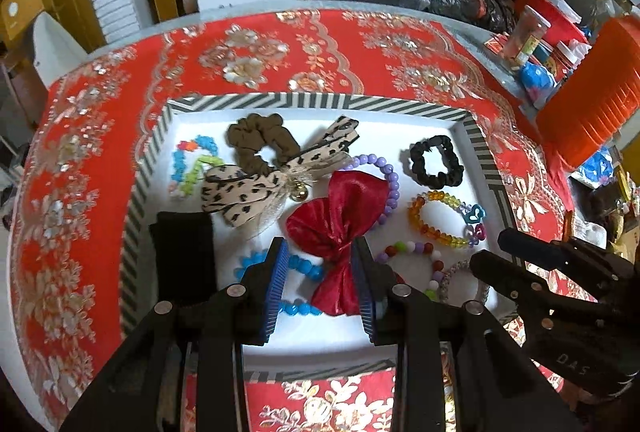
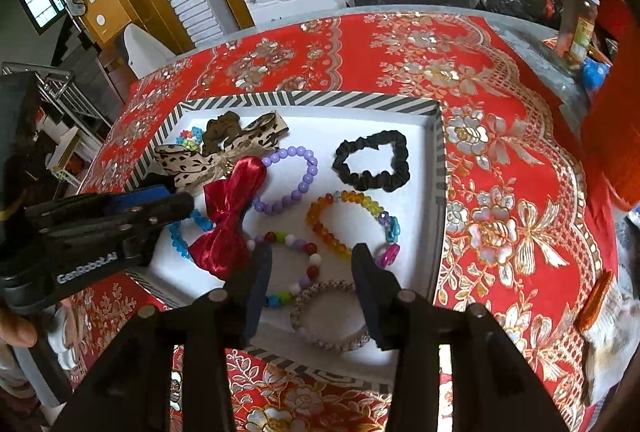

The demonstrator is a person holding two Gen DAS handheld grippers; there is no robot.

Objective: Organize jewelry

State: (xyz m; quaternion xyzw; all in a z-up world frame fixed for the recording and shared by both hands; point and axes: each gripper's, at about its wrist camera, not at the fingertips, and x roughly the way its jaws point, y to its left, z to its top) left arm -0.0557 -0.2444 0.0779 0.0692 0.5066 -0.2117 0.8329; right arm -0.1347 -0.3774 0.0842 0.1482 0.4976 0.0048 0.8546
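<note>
Jewelry tray (image 1: 138,192): striped rim, white floor, on the desk (image 1: 280,44) with red flowered cloth; it lies under both pairs of fingers.
Left gripper (image 1: 320,284): fingers apart, one on each side of the red bow (image 1: 340,224), not pressing it.
Right gripper (image 2: 312,292): fingers apart, above the pale braided bracelet (image 2: 332,316).
Black scrunchie (image 2: 372,160): far beyond the right fingers.
Purple bead bracelet (image 2: 288,176): just beyond the red bow.
Amber bead bracelet (image 2: 344,224): just ahead of the right fingers.

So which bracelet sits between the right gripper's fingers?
The pale braided bracelet, nearest the tray's front edge; the beaded ones lie farther back.
</note>
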